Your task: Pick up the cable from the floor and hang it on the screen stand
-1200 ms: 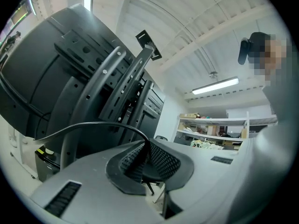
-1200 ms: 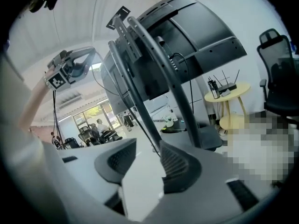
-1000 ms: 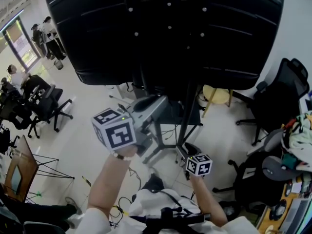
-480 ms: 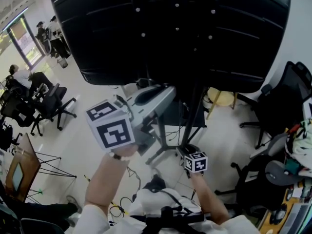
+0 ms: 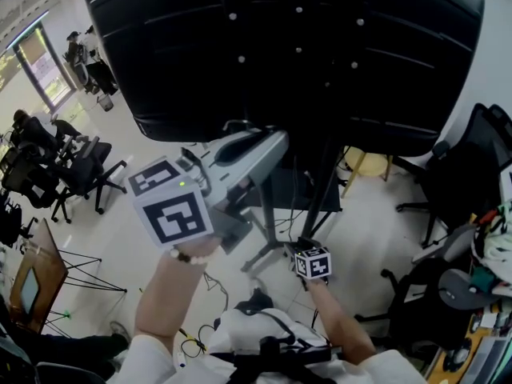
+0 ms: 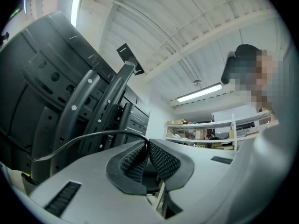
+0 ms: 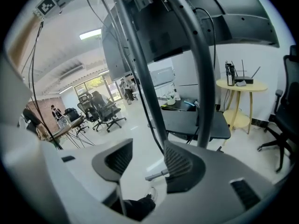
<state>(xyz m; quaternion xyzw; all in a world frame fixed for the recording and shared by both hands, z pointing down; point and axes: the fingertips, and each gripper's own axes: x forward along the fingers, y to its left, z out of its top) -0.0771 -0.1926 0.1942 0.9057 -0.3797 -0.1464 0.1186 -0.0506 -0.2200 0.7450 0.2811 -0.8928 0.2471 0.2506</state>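
The big black screen (image 5: 280, 54) fills the top of the head view, back side toward me, on its dark stand (image 5: 320, 186). My left gripper (image 5: 272, 146) is raised close under the screen's lower edge. In the left gripper view my left gripper (image 6: 147, 146) is shut on a thin black cable (image 6: 93, 135), which arcs left toward the stand's bracket (image 6: 110, 101). My right gripper (image 5: 302, 248) hangs lower, by the stand's post. Its jaws (image 7: 147, 155) stand open, and the cable (image 7: 148, 118) runs down between them, close to the right pad (image 7: 180, 162).
Office chairs (image 5: 72, 178) stand at the left and more chairs (image 5: 472, 158) at the right. A yellow round table (image 7: 240, 85) sits behind the stand, next to the stand's dark shelf (image 7: 187, 120). Loose cables (image 5: 196, 342) lie on the floor by my feet.
My left gripper has risen toward the screen's lower edge with the cable in it. My right gripper has sunk lower beside the stand's post.
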